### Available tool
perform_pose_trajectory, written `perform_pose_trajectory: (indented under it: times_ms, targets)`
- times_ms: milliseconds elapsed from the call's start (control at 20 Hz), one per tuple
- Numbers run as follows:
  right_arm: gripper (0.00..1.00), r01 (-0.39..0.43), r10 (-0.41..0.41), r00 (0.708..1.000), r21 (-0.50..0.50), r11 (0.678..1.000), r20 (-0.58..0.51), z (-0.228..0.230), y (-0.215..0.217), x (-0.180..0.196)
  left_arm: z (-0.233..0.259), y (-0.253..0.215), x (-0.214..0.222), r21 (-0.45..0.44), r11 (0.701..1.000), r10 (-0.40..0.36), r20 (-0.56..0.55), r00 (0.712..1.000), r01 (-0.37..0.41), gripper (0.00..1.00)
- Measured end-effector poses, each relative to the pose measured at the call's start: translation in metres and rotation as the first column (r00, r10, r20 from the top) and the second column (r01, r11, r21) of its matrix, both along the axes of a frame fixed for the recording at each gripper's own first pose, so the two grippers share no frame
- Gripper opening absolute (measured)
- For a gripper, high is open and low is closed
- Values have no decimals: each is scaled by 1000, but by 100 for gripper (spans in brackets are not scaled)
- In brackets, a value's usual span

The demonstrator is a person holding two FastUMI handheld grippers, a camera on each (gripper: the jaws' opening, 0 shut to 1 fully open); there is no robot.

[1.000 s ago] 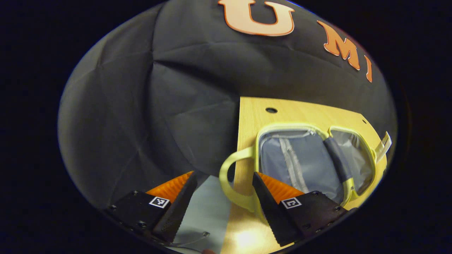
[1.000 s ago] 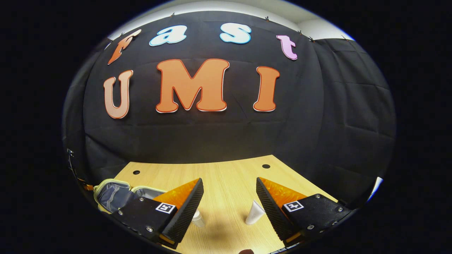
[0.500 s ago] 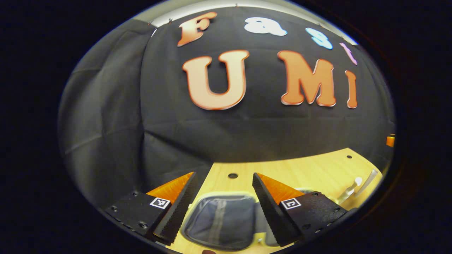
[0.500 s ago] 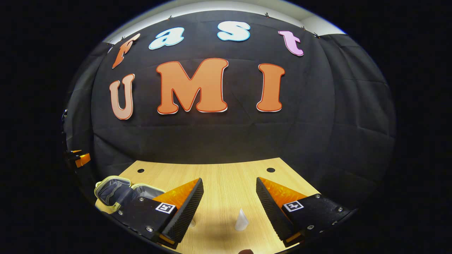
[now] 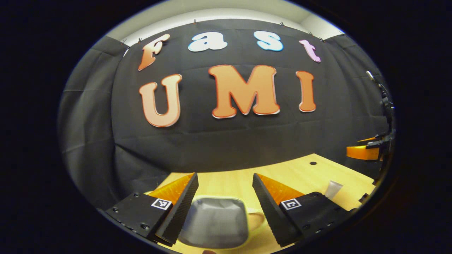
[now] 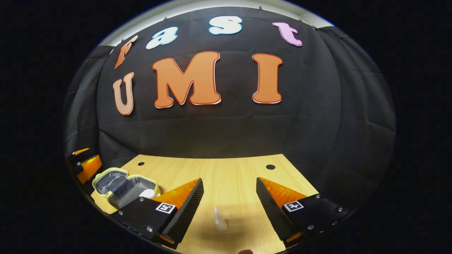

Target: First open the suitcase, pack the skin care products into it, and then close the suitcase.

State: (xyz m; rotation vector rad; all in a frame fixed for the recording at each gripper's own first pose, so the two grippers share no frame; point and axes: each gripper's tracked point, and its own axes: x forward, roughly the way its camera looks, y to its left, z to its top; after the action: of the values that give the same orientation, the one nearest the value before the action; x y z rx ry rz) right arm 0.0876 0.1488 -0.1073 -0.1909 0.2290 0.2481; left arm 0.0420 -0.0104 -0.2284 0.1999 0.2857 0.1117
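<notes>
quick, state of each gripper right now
left gripper: open, holding nothing, above the open suitcase.
right gripper: open, holding nothing, white tube ahead.

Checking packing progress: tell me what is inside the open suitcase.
In the right gripper view, the suitcase lies open with one white item in its nearer half. The right hand-held gripper hides that half's near corner.

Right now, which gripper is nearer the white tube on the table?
Right. The right gripper hovers open just above and behind the tube, which lies between its fingers. The left gripper is over the suitcase, off to the side.
</notes>
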Motion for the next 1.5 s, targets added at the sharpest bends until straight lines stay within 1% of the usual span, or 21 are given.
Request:
perform_pose_trajectory:
  times_ms: [100, 150, 200, 350, 450, 650, 800, 1000, 1350, 1500]
  targets:
    - [95, 1, -1, 1000, 2, 1000, -19, -9, -10, 1, -30, -25, -6, 19, 1000, -2, -56, 998, 3, 97]
    - [95, 3, -3, 1000, -1, 1000, -25, -13, -14, 1, -45, -35, -11, 14, 1000, -11, -86, 996, 12, 99]
    - [95, 6, -7, 1000, -5, 1000, -30, -17, -19, 1, -60, -46, -16, 4, 1000, -22, -112, 993, 23, 99]
    - [95, 10, -11, 999, -25, 1000, -44, -29, -30, -1, -110, -68, -27, -49, 999, -25, -177, 984, 17, 99]
    - [96, 14, -16, 998, -44, 999, -55, -38, -39, -4, -136, -80, -26, -66, 998, -28, -213, 977, 14, 99]
    - [95, 32, -36, 997, -61, 998, -74, -47, -54, -2, -186, -93, -24, -60, 998, -22, -289, 957, 5, 99]
    - [96, 50, -56, 995, -78, 996, -84, -51, -67, 2, -221, -98, -15, -65, 998, -2, -345, 939, -22, 99]
    - [96, 88, -96, 992, -101, 991, -82, -52, -89, 6, -250, -95, 1, -76, 994, 44, -386, 921, -80, 100]
    - [95, 124, -135, 986, -108, 986, -102, -58, -112, 10, -266, -102, 24, -29, 998, 48, -385, 921, -64, 99]
    - [95, 132, -144, 983, -104, 986, -116, -61, -116, 10, -273, -101, 33, 2, 998, 59, -398, 915, -64, 99]
